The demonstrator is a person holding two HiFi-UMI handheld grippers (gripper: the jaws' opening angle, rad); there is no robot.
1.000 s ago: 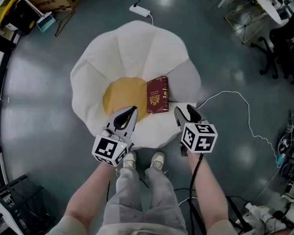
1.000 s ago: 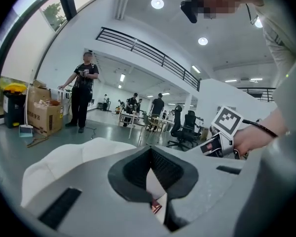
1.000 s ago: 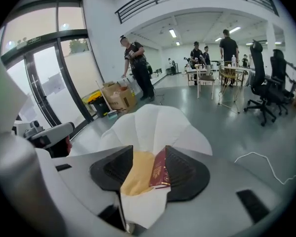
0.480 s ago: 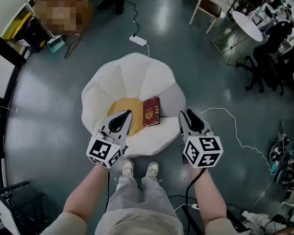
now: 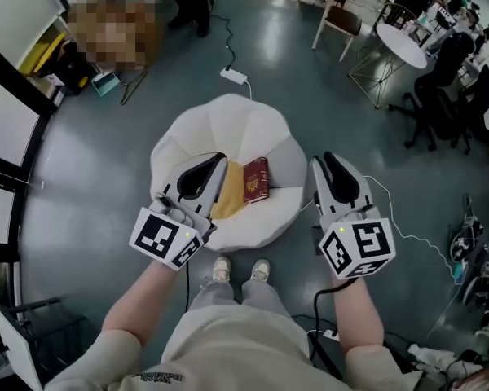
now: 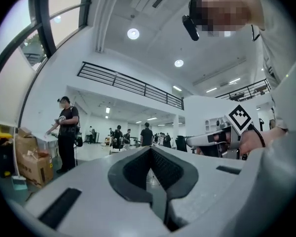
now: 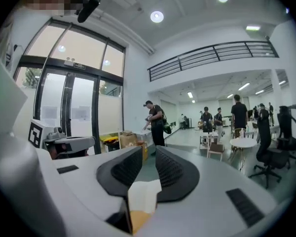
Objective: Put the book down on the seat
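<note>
The dark red book (image 5: 256,180) lies flat on the white petal-shaped seat (image 5: 228,129), at the right edge of its yellow middle cushion (image 5: 226,198). Neither gripper touches it. My left gripper (image 5: 218,163) is raised above the seat's left front, and in the left gripper view it (image 6: 150,149) has its tips together with nothing held. My right gripper (image 5: 326,163) hovers off the seat's right side. Its jaws (image 7: 149,149) are closing, a narrow gap still shows, and nothing is between them. Both gripper views look out level across the hall, not at the seat.
A white power strip (image 5: 233,76) lies on the floor behind the seat. A thin white cable (image 5: 407,235) runs over the floor at the right. A round table (image 5: 399,43) and office chairs (image 5: 440,96) stand at the back right. My shoes (image 5: 240,269) are at the seat's front.
Both grippers have risen and drawn back from the seat, which looks smaller now. The book has stayed where it lay on the seat.
</note>
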